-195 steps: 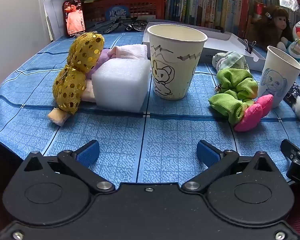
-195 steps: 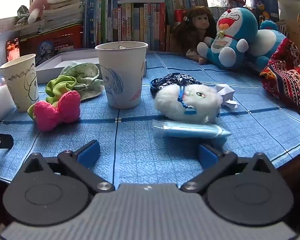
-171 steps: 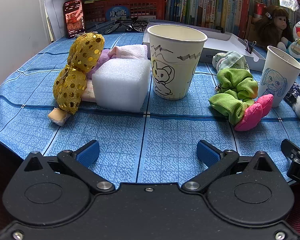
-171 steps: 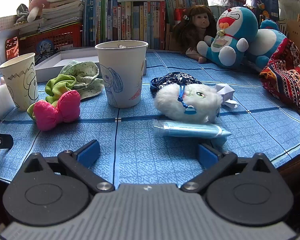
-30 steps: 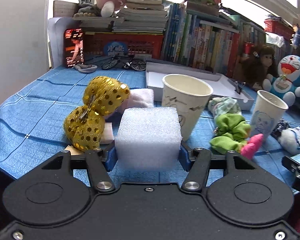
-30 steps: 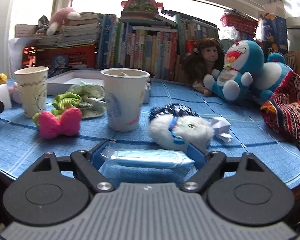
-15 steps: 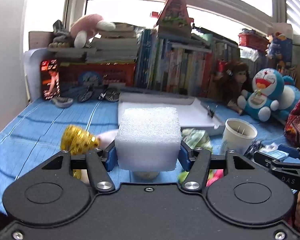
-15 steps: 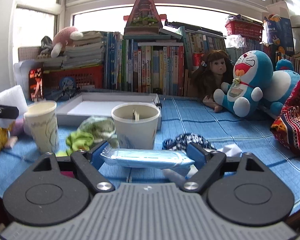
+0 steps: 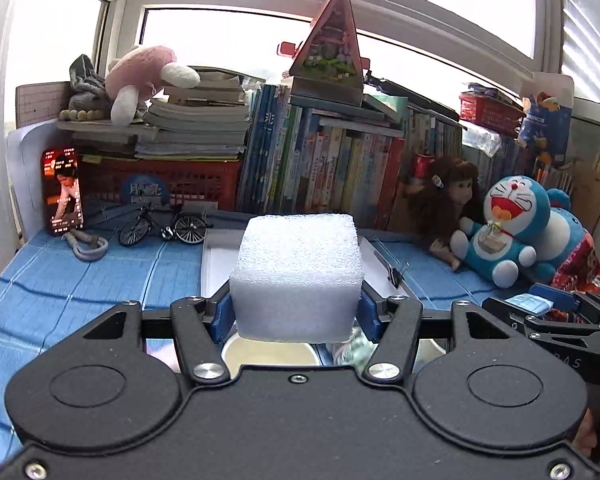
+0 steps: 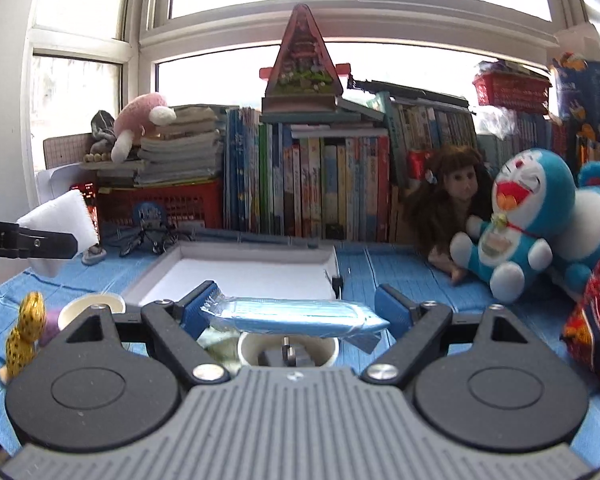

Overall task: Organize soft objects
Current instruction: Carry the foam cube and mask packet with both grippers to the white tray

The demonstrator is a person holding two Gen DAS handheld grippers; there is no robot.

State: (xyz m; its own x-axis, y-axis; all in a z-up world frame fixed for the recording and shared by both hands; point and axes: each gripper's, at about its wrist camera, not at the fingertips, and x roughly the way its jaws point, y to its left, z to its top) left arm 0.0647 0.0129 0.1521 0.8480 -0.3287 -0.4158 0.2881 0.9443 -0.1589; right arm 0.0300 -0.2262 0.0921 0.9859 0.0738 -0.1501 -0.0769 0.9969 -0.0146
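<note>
A: Status on the foam block (image 9: 296, 276)?

B: White open-cell cube, edges crisp, no visible crush. Left gripper (image 9: 296, 314) is clamped on its left and right faces, low down, so most of the block stands above the blue pads. It is held in the air directly over the paper cup (image 9: 270, 354) near the camera.

A: Why that low grip?

B: My read: the bottom stays clear to enter the cup first. The block looks nearly as wide as the cup mouth, so a snug fit is likely.

A: Right side?

B: Right gripper (image 10: 296, 312) is closed on a flat blue packet (image 10: 296, 314), sealed wrapper, held lengthwise across the gap. The left pad touches one crimped end; the right end sits just beside the right pad, and contact there is hard to confirm. The packet is off the table, above the second paper cup (image 10: 288, 350), which has something small and dark inside.

A: Surroundings?

B: White tray (image 10: 236, 268) lies farther back, centre. Gold sequin toy (image 10: 24, 332) sits near left. Blue cat plush (image 10: 528, 216) and doll (image 10: 456, 200) sit far right, against the row of books (image 10: 320, 188). Blue tablecloth (image 9: 60, 280) covers the table.
</note>
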